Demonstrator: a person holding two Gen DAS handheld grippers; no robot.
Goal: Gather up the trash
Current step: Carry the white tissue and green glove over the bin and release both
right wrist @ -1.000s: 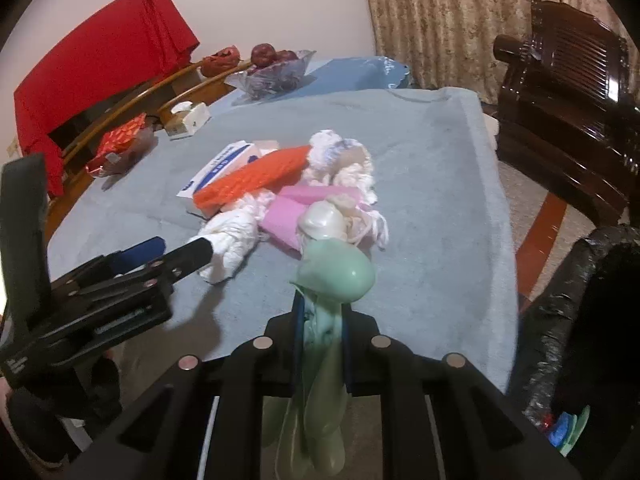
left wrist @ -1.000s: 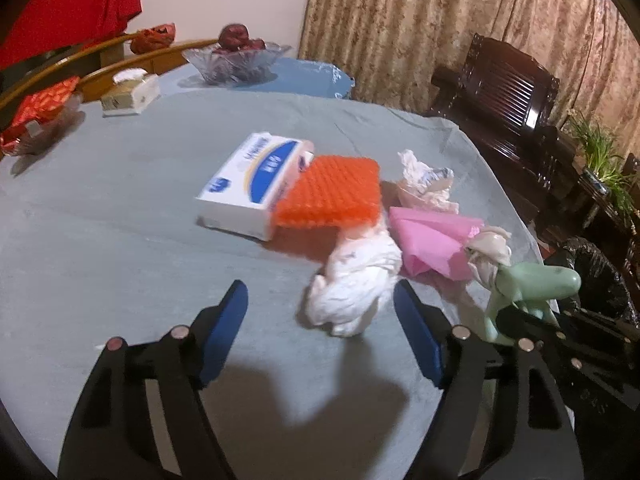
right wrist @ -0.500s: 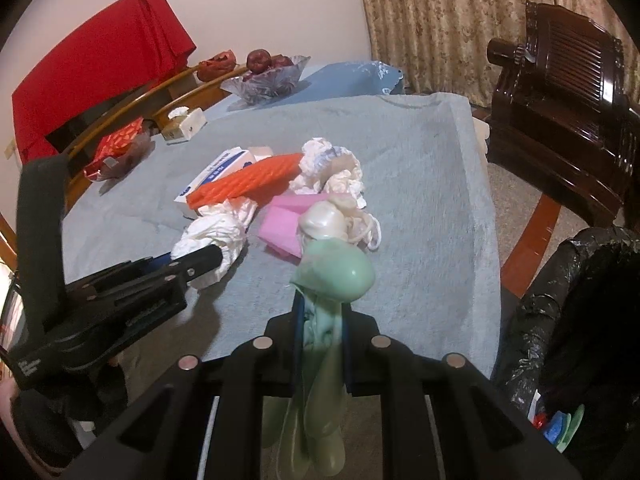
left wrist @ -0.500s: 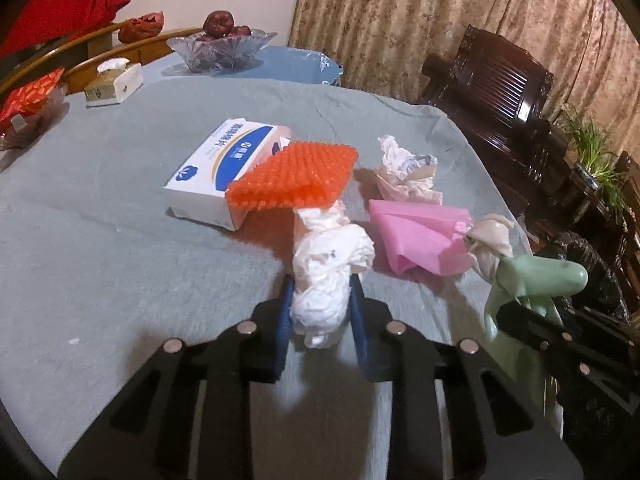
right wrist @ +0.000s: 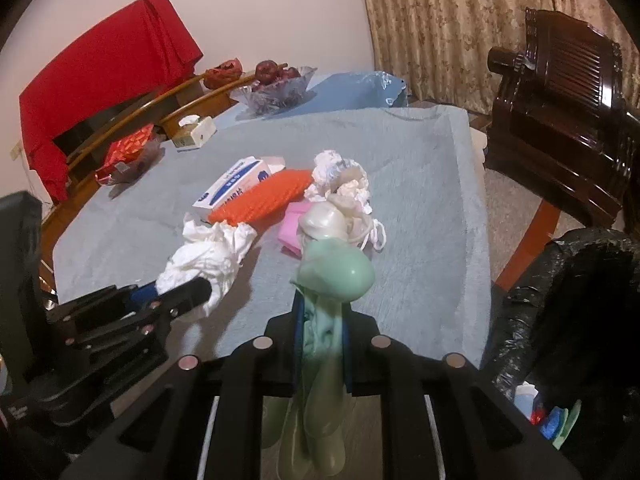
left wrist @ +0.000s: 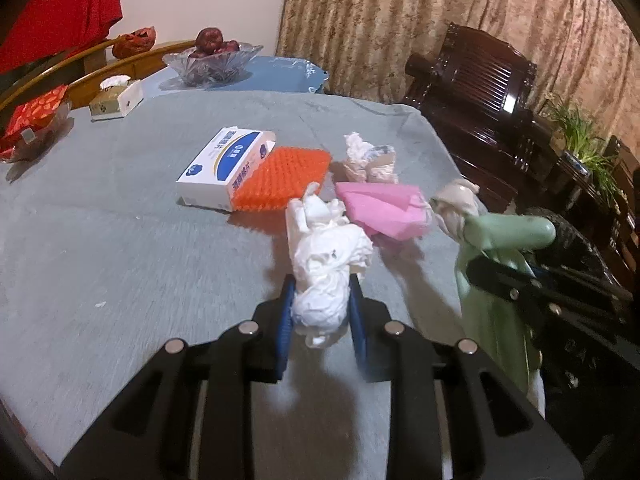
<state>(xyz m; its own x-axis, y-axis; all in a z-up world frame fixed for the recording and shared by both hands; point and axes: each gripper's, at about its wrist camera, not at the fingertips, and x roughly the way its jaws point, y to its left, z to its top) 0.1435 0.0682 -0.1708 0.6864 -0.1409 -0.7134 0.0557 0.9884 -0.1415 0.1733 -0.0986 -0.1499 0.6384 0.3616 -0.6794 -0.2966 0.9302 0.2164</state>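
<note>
Left gripper: blue-padded fingers are clamped on a crumpled white tissue wad, which is held lifted off the grey-blue tablecloth; its shadow is cast on the cloth below.

Right gripper: fingers are closed narrow on a pale green limp rubber glove, whose bulged end is seen above the fingertips and whose tail hangs down between them.

In the left wrist view, the remaining litter is found at 12 to 1 o'clock of the held wad:
- orange dimpled foam pad, leaned on a white-and-blue flat cardboard box, touching it
- pink folded paper sheet, just beside the pad
- crumpled whitish paper ball, behind the pink sheet
- cream knotted rag-like wad (contact with the green glove cannot be told)

A black plastic-lined trash bin is seen at 3 o'clock in the right wrist view, off the table edge, with coloured scraps visible inside.

At the far side, 11 o'clock: a clear glass fruit bowl and a small tissue box, well apart from the litter.
</note>
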